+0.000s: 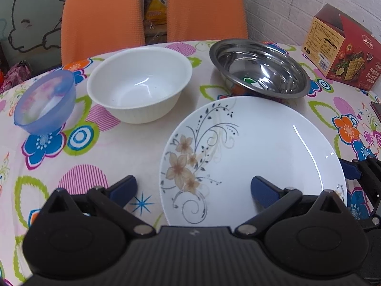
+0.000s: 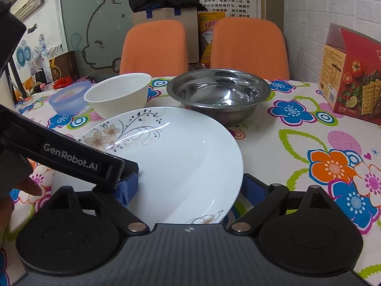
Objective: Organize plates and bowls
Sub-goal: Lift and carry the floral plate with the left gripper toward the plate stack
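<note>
A white plate with a flower print (image 1: 257, 157) lies on the flowered tablecloth in front of both grippers; it also shows in the right wrist view (image 2: 181, 157). Behind it stand a white bowl (image 1: 140, 83), a steel bowl (image 1: 259, 68) and a small blue plastic bowl (image 1: 45, 102). My left gripper (image 1: 193, 188) is open, its jaws astride the plate's near left rim. My right gripper (image 2: 190, 190) is open, its jaws astride the plate's near right rim; the left gripper's body (image 2: 71, 159) crosses its left side.
A red cracker box (image 1: 343, 52) stands at the table's far right. Two orange chairs (image 1: 102, 16) stand behind the table. The tablecloth (image 2: 309, 138) is bare to the right of the plate.
</note>
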A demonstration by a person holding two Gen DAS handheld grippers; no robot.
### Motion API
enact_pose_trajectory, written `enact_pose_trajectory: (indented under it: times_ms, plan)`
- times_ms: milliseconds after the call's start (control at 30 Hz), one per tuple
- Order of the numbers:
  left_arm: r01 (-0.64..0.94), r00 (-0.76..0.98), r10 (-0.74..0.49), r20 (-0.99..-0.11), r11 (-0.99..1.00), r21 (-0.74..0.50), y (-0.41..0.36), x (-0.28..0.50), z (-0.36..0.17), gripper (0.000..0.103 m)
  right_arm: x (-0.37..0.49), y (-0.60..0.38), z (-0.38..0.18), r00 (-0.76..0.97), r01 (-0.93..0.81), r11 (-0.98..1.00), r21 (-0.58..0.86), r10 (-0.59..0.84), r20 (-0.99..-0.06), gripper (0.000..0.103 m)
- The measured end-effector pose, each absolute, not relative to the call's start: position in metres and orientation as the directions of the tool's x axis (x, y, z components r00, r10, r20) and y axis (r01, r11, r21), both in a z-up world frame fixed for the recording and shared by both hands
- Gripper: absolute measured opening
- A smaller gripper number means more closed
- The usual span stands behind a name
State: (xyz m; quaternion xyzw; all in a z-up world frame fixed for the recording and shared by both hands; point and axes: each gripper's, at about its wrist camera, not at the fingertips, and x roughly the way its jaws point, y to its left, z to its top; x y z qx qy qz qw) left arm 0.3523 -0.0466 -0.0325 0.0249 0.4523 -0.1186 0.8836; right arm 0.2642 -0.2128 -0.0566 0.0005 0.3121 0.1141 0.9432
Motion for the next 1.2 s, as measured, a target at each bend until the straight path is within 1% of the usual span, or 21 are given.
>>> enact_pose_trajectory:
  times_ms: [133,200,233,267,333,367,433,500,600,733,833,967,1100,1200]
  plan:
    - [0.223,0.568,-0.182,-0.803,0.973,-0.063,-0.046,0.351,-0.032,0.101,0.263,-0.209,-0.055,0.778,-0.209,0.976,0.060,0.203,-0.594,0.076]
    - [0.217,0.576,-0.179,-0.797,0.974,-0.062,-0.048,0.349,-0.031,0.097,0.262,-0.209,-0.056,0.781,-0.216,0.974,0.060,0.210,-0.588,0.077]
    - [0.220,0.583,-0.181,-0.792,0.974,-0.060,-0.050,0.347,-0.029,0.089,0.263,-0.210,-0.057,0.780,-0.222,0.973,0.067,0.219,-0.586,0.078]
    - [0.229,0.594,-0.187,-0.783,0.972,-0.057,-0.053,0.344,-0.026,0.075,0.263,-0.211,-0.057,0.777,-0.232,0.970,0.068,0.227,-0.587,0.078]
    - [0.210,0.589,-0.167,-0.790,0.976,-0.050,-0.057,0.344,-0.024,0.074,0.264,-0.210,-0.056,0.777,-0.234,0.970,0.064,0.226,-0.588,0.076]
    - [0.200,0.579,-0.167,-0.798,0.978,-0.060,-0.057,0.346,-0.023,0.070,0.264,-0.209,-0.056,0.778,-0.231,0.971,0.066,0.225,-0.587,0.076]
    - [0.171,0.540,-0.195,-0.819,0.978,-0.120,-0.052,0.350,-0.020,0.063,0.263,-0.207,-0.056,0.780,-0.213,0.975,0.069,0.212,-0.588,0.074]
    - [0.165,0.522,-0.217,-0.825,0.975,-0.152,-0.048,0.350,-0.017,0.062,0.262,-0.208,-0.053,0.774,-0.199,0.977,0.081,0.207,-0.598,0.074]
    - [0.169,0.529,-0.247,-0.812,0.968,-0.185,-0.043,0.340,-0.005,0.060,0.257,-0.211,-0.044,0.767,-0.177,0.972,0.153,0.233,-0.597,0.074]
    - [0.167,0.560,-0.247,-0.791,0.969,-0.184,-0.032,0.319,0.014,0.059,0.244,-0.201,-0.029,0.793,-0.167,0.981,0.100,0.194,-0.577,0.076]
    - [0.162,0.585,-0.243,-0.774,0.970,-0.182,-0.015,0.297,0.027,0.059,0.232,-0.195,-0.017,0.808,-0.166,0.979,0.121,0.205,-0.552,0.076]
    - [0.131,0.634,-0.202,-0.746,0.979,-0.154,0.020,0.255,0.043,0.059,0.208,-0.176,-0.002,0.824,-0.190,0.975,0.112,0.220,-0.522,0.076]
    - [0.064,0.658,-0.130,-0.742,0.991,-0.116,0.060,0.217,0.047,0.058,0.178,-0.145,0.006,0.828,-0.249,0.962,0.116,0.273,-0.490,0.076]
    - [0.002,0.662,-0.086,-0.744,0.994,-0.113,0.093,0.189,0.045,0.057,0.162,-0.118,0.005,0.807,-0.304,0.942,0.142,0.334,-0.488,0.076]
